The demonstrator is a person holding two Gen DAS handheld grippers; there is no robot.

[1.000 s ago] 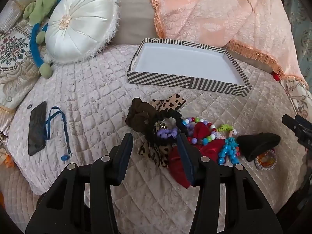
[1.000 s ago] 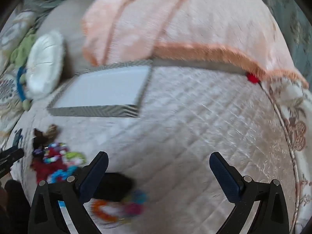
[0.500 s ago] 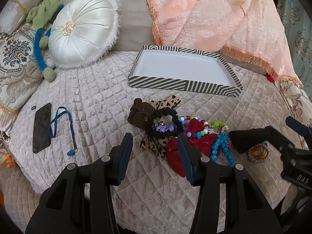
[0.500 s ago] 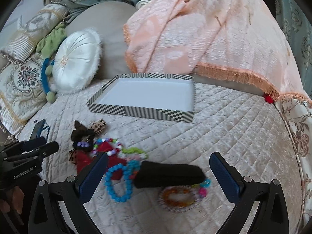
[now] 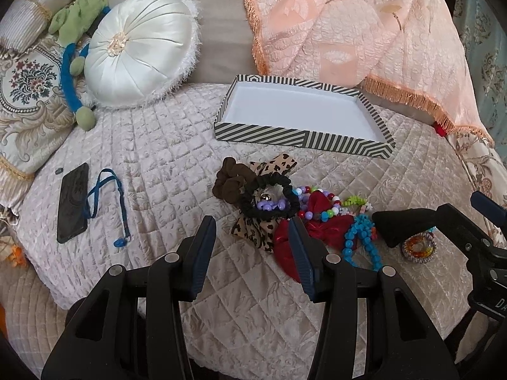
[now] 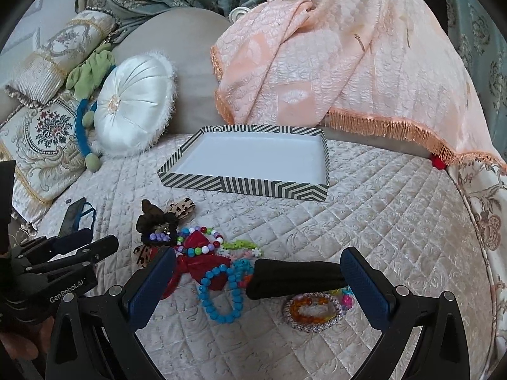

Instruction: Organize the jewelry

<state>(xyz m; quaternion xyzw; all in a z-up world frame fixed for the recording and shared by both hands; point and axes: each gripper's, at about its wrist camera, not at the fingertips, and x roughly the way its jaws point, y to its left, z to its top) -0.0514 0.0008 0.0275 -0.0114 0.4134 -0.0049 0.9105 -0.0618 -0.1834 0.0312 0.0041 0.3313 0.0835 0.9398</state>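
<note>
Far left there's a phone (image 5: pixel 73 202) lying on the quilt (image 5: pixel 152 145). Left gripper (image 5: pixel 252 237) sits low centre, jaws parted with nothing between them, and the leopard bow (image 5: pixel 253 228) and black scrunchie (image 5: pixel 269 198) are just past its tips. Striped tray (image 6: pixel 244 186) is mid frame, further back. Right gripper (image 6: pixel 258 264) is spread wide, black headband (image 6: pixel 296 277) between its fingers, one end at the right pad (image 6: pixel 364 281), blue bead bracelet (image 6: pixel 221 294) beside it

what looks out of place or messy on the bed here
The jewelry and hair ties lie in one tangled heap on the quilt, while the striped tray behind it holds nothing. A phone with a blue lanyard lies off to the left, unrelated to jewelry.
</note>
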